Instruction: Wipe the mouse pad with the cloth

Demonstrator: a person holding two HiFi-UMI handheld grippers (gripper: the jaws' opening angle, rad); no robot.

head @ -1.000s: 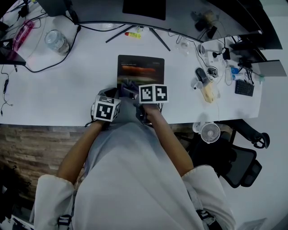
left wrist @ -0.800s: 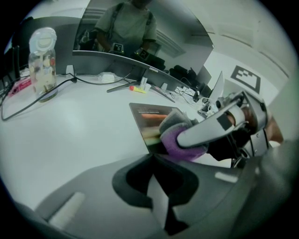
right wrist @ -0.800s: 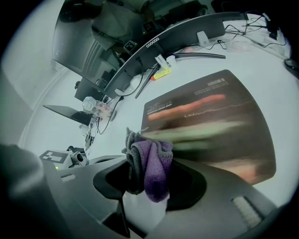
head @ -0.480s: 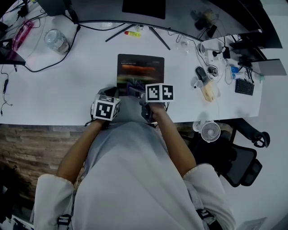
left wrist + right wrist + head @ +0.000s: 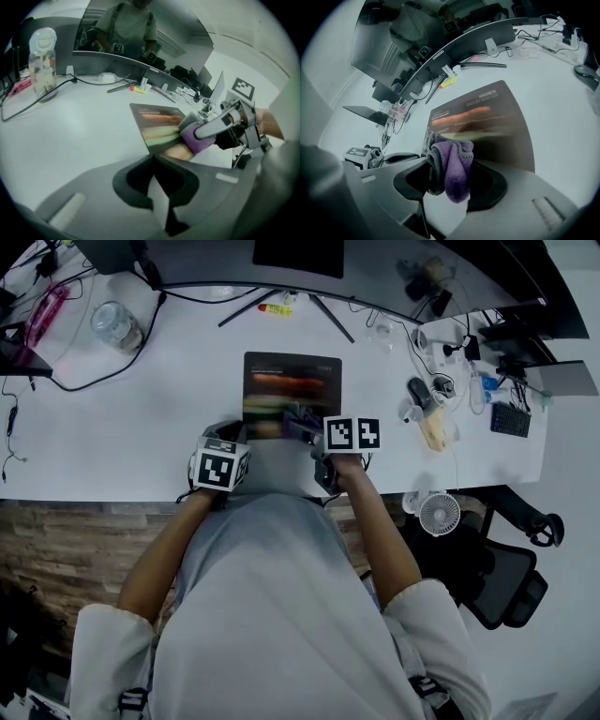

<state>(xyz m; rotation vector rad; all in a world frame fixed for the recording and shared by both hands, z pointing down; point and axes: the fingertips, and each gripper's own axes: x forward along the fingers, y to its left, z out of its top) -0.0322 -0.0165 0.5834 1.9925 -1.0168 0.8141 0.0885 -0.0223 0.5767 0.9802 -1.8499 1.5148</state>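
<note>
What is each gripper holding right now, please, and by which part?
The right gripper clamps the purple cloth by a bunched fold; left gripper holds nothing.

The curved monitor [image 5: 440,55] carries the brand "coocaa" in pale letters along its lower edge. The mouse pad [image 5: 492,126] bears a few small pale lines of print near its far edge, too blurred to read

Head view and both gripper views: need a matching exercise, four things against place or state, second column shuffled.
1. cloth
2. mouse pad
3. left gripper
4. clear jar

A. far left of the white desk
B. shut, nothing held
C. clamped in the right gripper
D. flat on the desk, ahead of both grippers

Pairs: 1-C, 2-D, 3-B, 4-A.
</note>
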